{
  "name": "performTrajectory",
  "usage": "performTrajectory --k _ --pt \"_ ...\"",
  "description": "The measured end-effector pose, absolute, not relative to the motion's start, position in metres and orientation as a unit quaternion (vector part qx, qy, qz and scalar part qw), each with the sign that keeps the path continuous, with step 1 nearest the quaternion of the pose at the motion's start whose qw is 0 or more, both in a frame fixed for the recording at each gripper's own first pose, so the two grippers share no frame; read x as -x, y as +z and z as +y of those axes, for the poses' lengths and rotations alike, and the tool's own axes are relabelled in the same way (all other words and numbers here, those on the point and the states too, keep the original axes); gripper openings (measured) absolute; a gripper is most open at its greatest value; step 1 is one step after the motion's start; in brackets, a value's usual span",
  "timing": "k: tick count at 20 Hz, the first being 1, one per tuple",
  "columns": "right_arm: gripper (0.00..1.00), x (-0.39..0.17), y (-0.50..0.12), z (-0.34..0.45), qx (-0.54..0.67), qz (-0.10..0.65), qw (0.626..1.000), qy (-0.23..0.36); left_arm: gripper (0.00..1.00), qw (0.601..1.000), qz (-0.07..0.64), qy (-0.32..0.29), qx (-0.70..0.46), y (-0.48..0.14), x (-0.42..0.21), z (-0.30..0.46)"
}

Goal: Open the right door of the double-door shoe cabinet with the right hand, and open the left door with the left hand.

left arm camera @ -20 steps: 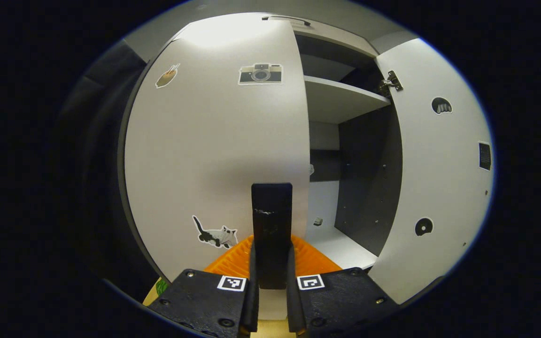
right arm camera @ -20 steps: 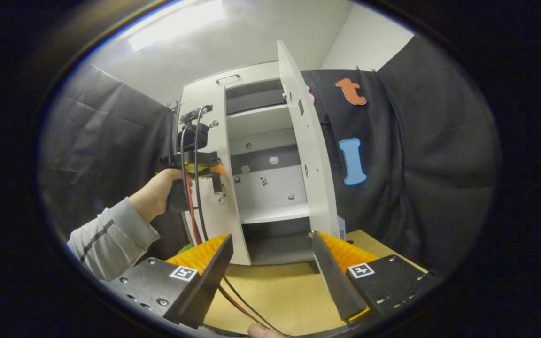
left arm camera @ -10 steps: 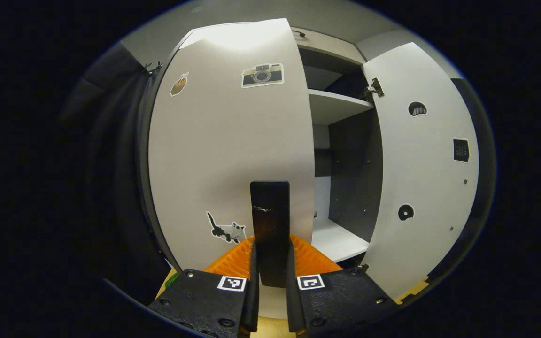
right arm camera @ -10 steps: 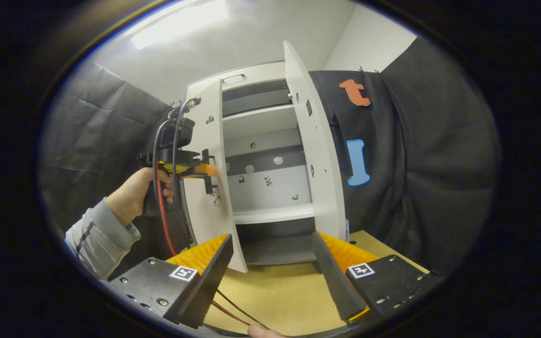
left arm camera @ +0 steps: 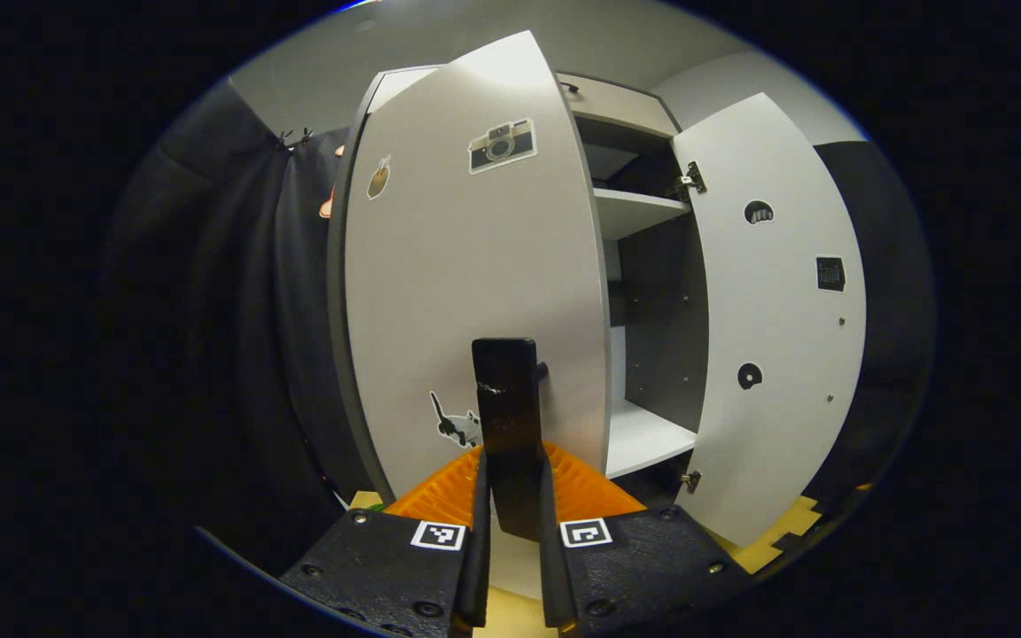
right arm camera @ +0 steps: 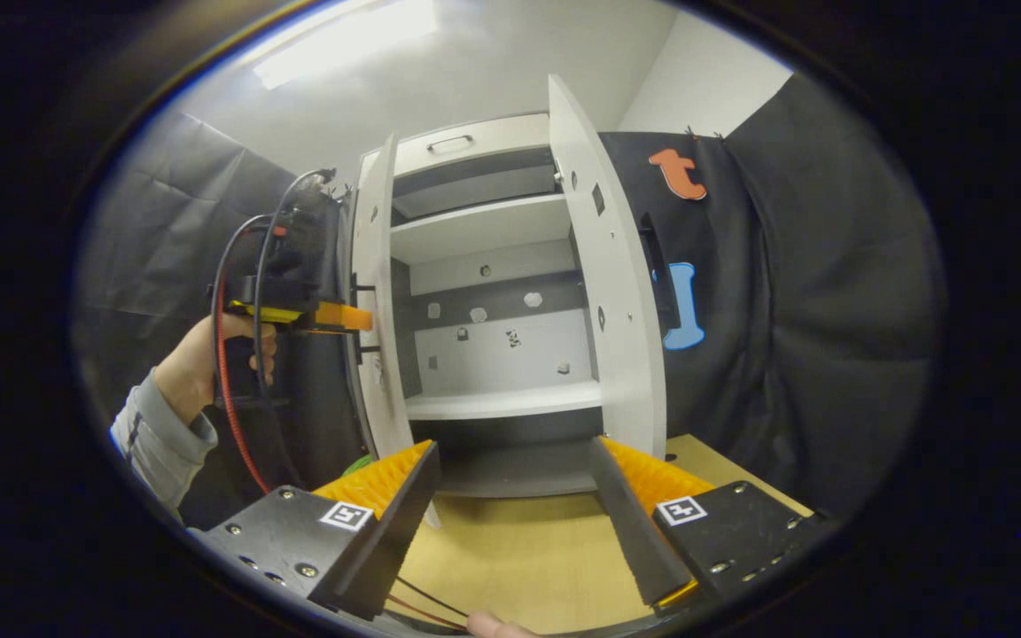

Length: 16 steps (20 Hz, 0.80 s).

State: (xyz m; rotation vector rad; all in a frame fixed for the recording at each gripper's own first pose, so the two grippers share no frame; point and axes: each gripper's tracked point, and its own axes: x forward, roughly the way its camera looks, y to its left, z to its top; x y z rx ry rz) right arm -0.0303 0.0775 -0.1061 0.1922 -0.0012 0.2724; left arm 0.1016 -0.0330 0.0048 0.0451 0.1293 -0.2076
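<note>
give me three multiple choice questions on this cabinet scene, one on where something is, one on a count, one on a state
1. Where is the camera sticker?
A. top of the left door's front
B. on a shelf
C. on the table

2. How many stickers show on the front of the left door?
A. one
B. three
C. five

3. What state is the left hand-held gripper in?
A. wide open
B. shut on the door handle
C. lying on the table

Answers:
1 A, it sits high on the door front.
2 B, the camera, a small one beside it and a cat low down.
3 B, both fingers press on the dark door handle, while the right hand-held gripper is open.
</note>
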Motion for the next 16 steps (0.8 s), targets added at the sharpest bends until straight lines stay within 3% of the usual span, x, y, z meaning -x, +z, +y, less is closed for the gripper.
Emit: performTrajectory --k 10,16 --pt "1.0 0.028 -0.112 0.096 -0.094 0.003 0.986 0.136 0.16 0.994 0.058 -0.092 -0.011 0.006 -0.077 0.02" --pt "1.0 0.025 -0.117 0.108 -0.085 0.006 0.987 0.137 0.08 0.997 0.051 -0.044 -0.03 0.006 -0.07 0.07"
